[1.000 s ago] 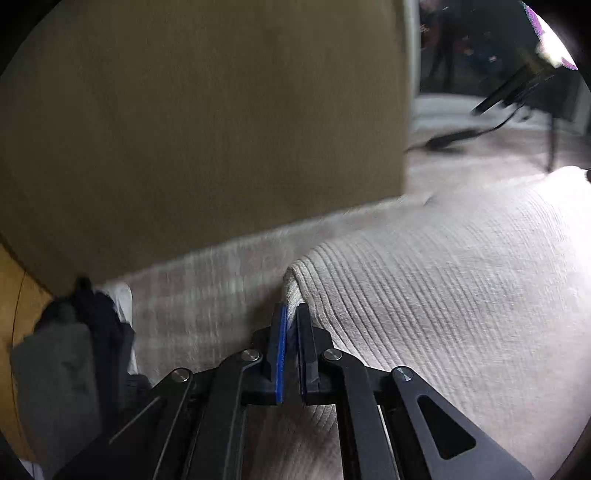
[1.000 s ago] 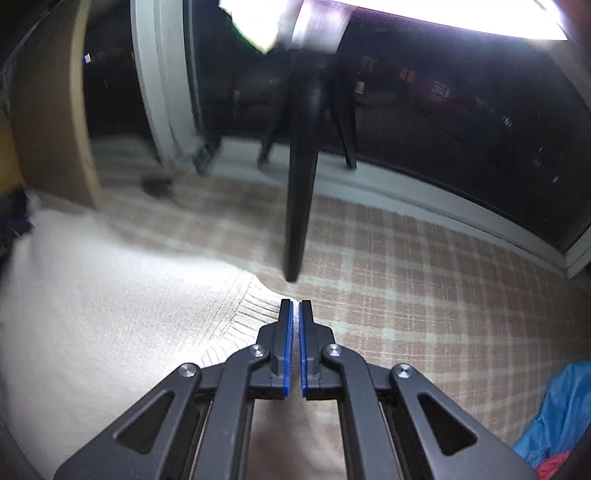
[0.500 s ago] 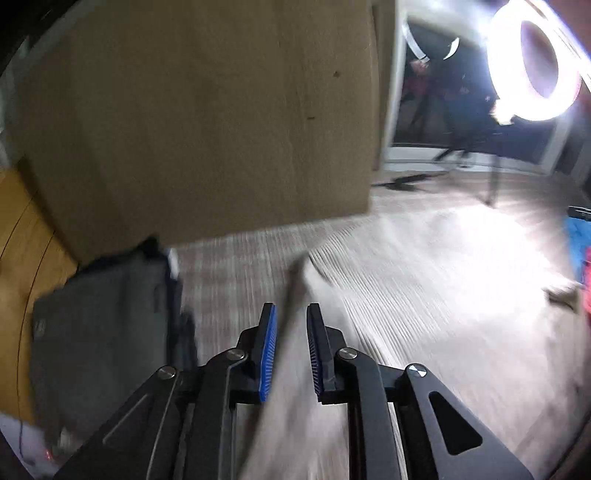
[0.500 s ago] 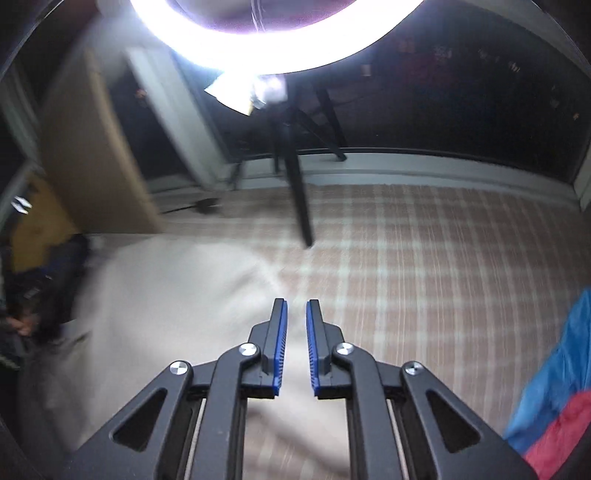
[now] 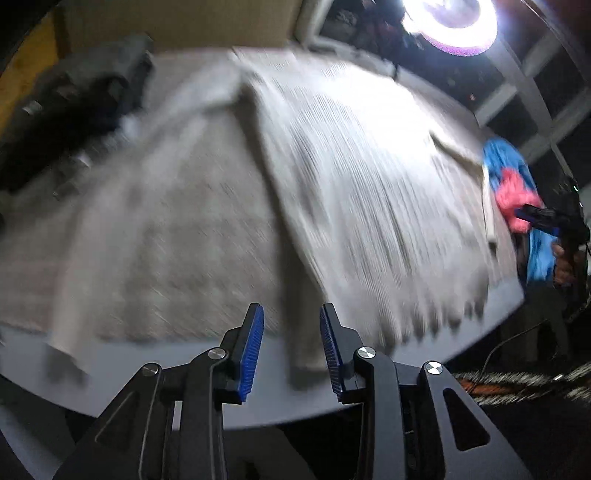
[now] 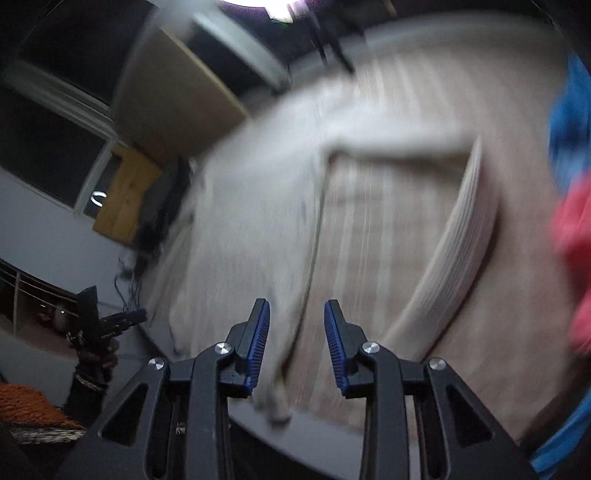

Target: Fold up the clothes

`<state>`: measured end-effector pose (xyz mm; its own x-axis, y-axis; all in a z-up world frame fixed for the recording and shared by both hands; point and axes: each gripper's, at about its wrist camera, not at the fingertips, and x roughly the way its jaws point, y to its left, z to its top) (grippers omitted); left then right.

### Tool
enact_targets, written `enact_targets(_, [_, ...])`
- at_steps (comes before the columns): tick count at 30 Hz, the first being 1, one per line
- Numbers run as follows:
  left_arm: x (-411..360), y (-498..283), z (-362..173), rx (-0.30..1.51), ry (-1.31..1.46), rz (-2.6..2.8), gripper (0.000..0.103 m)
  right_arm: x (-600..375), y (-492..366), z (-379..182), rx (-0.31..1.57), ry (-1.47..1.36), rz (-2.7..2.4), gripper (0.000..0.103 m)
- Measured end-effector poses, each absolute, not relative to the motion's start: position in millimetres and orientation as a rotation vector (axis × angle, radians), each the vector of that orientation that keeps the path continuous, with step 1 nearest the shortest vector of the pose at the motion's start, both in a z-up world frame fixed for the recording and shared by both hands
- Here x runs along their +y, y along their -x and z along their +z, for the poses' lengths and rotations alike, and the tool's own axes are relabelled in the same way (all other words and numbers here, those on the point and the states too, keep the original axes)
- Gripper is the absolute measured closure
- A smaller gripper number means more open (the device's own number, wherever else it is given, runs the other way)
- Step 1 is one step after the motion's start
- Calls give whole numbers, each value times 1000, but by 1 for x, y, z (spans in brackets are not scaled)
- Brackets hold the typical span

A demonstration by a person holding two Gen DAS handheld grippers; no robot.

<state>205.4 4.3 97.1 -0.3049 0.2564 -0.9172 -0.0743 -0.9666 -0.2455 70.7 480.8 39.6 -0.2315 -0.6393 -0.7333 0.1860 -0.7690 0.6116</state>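
Both pairs of jaws stood apart and held nothing. A second before, each pair had been pinched shut at the edge of the cream ribbed sweater (image 5: 354, 192); half a second before they had parted slightly, and now the gap was wide. The left gripper (image 5: 291, 343) and the right gripper (image 6: 297, 341) had each let go and drawn back and up, so that the near rim of the desk (image 5: 155, 373) came into view under them. Both views were smeared by motion, so fine detail could not be read.

Past the jaws, the sweater lay spread on the checked cloth (image 5: 177, 236) that covered the desk, its scalloped hem hanging near the front edge and a narrow strip, perhaps a sleeve, trailing over the rim. In the right view a band of ribbed knit (image 6: 465, 236) curved across the cloth as a doubled-over edge. Further out, a dark grey garment (image 5: 85, 99) sat at the left and a blue and pink bundle (image 5: 513, 192) at the right, just beside the sweater. A ring light (image 5: 454, 22) glared beyond.

The release suggested that one fold had been laid down. The sweater still covered much of the desk, so further folds probably remained.
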Motion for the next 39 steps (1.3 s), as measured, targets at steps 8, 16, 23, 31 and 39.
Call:
enact_targets(8, [25, -204, 50, -134, 1753, 2264, 73, 415, -114, -12, -459, -1601, -1997, 73])
enact_targets(16, [23, -200, 53, -182, 1677, 2211, 89, 374, -119, -21, -320, -1629, -2002, 73])
enact_targets(23, [-2, -216, 102, -324, 1578, 2241, 98, 392, -128, 38, -537, -1467, -2032, 98])
enact_targets(31, [-25, -220, 68, -489, 1753, 2156, 98, 402, -125, 22, -538, -1612, -2084, 98])
enact_targets(39, [-23, -217, 54, -331, 1819, 2189, 98, 373, -123, -3, -229, -1795, -2054, 94])
